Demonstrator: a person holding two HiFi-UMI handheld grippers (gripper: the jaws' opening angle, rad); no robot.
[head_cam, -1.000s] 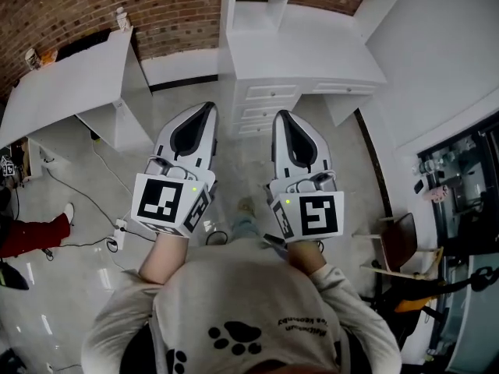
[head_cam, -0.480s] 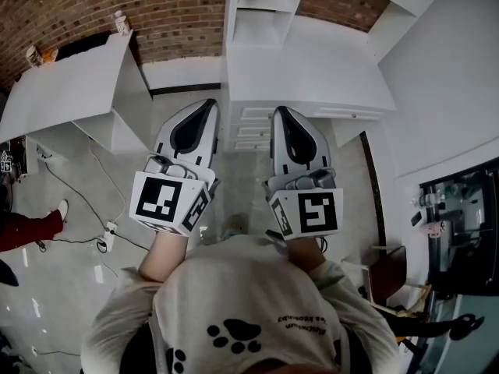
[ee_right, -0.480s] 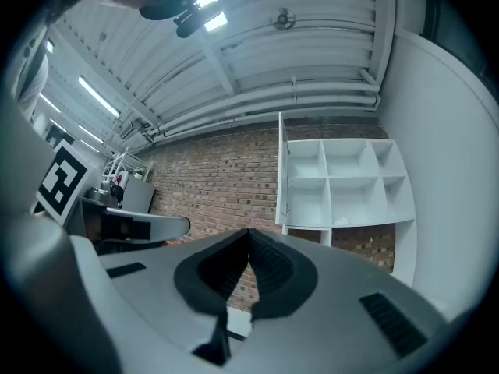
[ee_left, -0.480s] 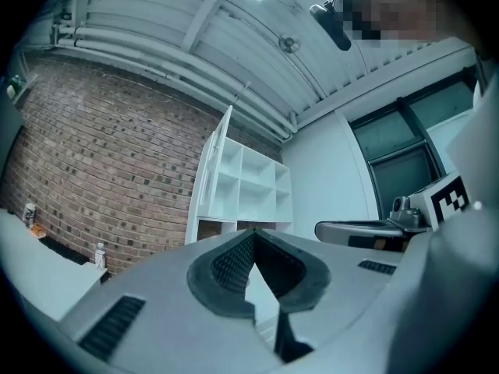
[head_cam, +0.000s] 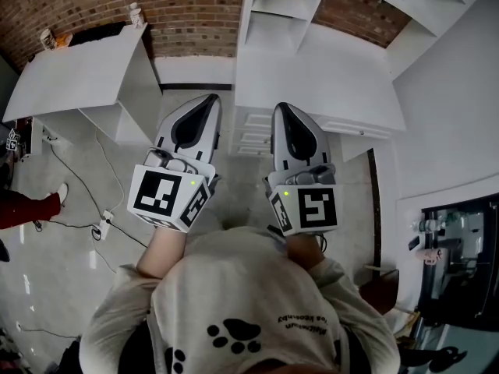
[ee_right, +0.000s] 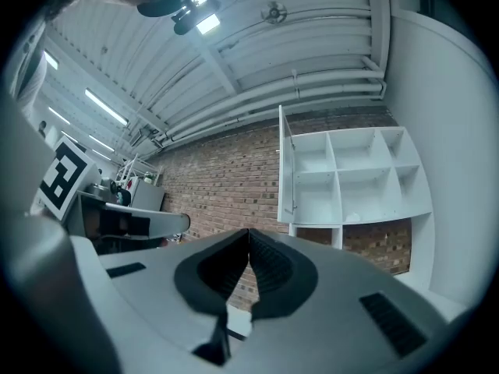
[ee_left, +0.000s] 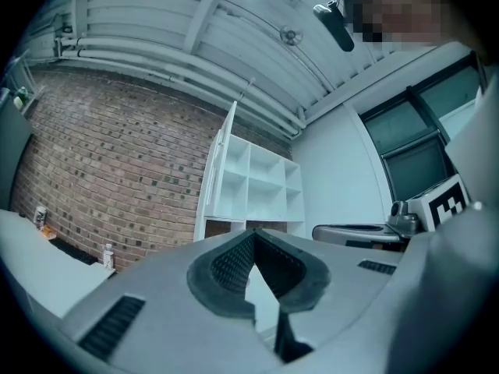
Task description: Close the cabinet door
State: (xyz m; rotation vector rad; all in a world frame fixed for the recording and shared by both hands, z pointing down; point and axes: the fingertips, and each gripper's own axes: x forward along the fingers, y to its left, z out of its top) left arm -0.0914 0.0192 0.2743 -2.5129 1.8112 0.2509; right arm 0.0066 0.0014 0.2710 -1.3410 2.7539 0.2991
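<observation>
Holding the left gripper (head_cam: 210,98) and right gripper (head_cam: 281,107) side by side, each with its jaws pressed together on nothing, we face a white desk (head_cam: 312,68) with drawers (head_cam: 251,135). The desk stands between us and a white shelf cabinet (ee_right: 355,178). Its cabinet door (ee_right: 286,162) hangs open, well apart from both grippers. A brick wall (head_cam: 179,6) runs behind. A side table (head_cam: 70,76) and trailing cables (head_cam: 100,224) lie to the left.

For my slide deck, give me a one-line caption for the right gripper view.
Shut, empty right gripper faces a white cubby cabinet whose door stands open, before a brick wall.
</observation>
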